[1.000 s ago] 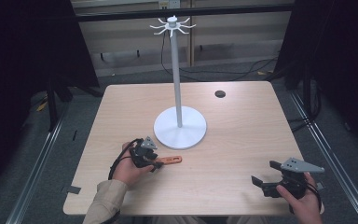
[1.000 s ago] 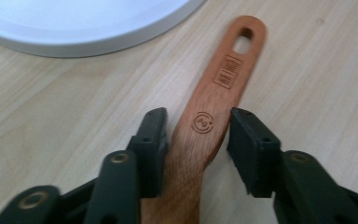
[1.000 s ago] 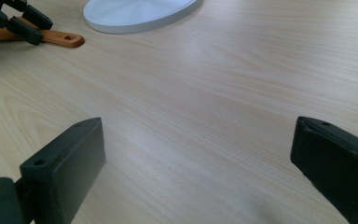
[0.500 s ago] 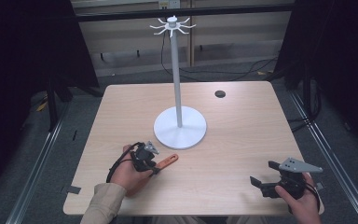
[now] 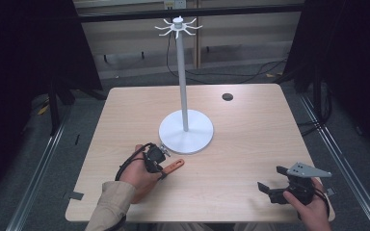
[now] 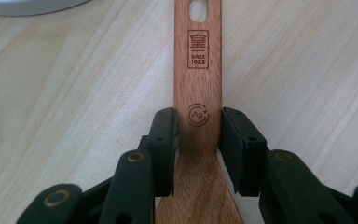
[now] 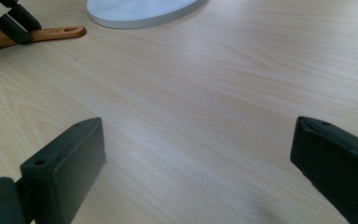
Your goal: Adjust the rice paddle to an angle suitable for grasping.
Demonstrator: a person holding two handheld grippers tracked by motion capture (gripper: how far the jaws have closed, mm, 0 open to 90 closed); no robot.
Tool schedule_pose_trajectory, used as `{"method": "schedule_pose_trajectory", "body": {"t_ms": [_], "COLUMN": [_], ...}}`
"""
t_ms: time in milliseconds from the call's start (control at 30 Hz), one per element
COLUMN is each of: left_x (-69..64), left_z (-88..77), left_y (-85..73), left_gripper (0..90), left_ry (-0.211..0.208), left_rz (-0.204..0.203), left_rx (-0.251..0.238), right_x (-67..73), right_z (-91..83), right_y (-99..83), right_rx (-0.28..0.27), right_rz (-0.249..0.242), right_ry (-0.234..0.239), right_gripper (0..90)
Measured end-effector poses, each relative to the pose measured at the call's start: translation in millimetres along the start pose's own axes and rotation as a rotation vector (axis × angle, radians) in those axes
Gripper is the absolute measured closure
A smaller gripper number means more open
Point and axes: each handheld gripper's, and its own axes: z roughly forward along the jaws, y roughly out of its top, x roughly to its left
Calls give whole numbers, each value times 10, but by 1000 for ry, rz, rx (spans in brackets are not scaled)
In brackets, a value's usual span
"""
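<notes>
A wooden spatula (image 6: 198,70) lies on the table near the front left, its handle end with the hanging hole pointing away from my left gripper (image 6: 198,121). The left jaws have just been closing, and both pads now touch the sides of the handle. From above, the spatula (image 5: 174,165) pokes out to the right of the left gripper (image 5: 163,167), just in front of the white stand's base (image 5: 186,132). My right gripper (image 5: 270,178) rests at the front right, its jaws wide apart with only bare table between them (image 7: 196,154).
The white stand has a tall pole and a crown of hooks (image 5: 178,26) at the top. A small black disc (image 5: 227,96) sits at the back right of the wooden table (image 5: 250,125). The right gripper view shows the spatula (image 7: 51,33) and the stand's base (image 7: 140,9).
The left hand has shifted slightly, and the spatula's handle now angles a little more up and to the right. The right hand has stayed still.
</notes>
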Motion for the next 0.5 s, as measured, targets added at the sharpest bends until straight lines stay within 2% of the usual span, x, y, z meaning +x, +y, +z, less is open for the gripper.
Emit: {"method": "schedule_pose_trajectory", "body": {"t_ms": [33, 100, 133, 167, 233, 333, 367, 500], "left_x": [-4, 5, 6, 10, 5, 5, 13, 41], "left_z": [-2, 4, 3, -4, -10, -54, -81, -186], "left_y": [4, -6, -15, -20, -32, -57, -66, -123], "left_gripper": [665, 666, 666, 666, 666, 667, 666, 666], "left_ry": [-2, -7, -8, -9, -22, -27, -32, -34], "left_rz": [-2, -7, -26, -21, -41, -62, -69, -115], "left_rx": [7, -14, -18, -16, -29, -83, -87, -183], "right_x": [3, 9, 14, 16, 13, 11, 11, 11], "right_z": [1, 0, -2, -5, -6, -12, -15, -18], "right_y": [1, 3, 6, 9, 14, 18, 20, 28], "right_rx": [0, -2, -1, -1, -6, -11, -12, -21], "right_rz": [0, 1, 2, 2, -1, 0, 1, 1], "right_ry": [1, 4, 3, 2, 2, 2, 1, 0], "right_gripper": [29, 28, 29, 29, 29, 29, 29, 29]}}
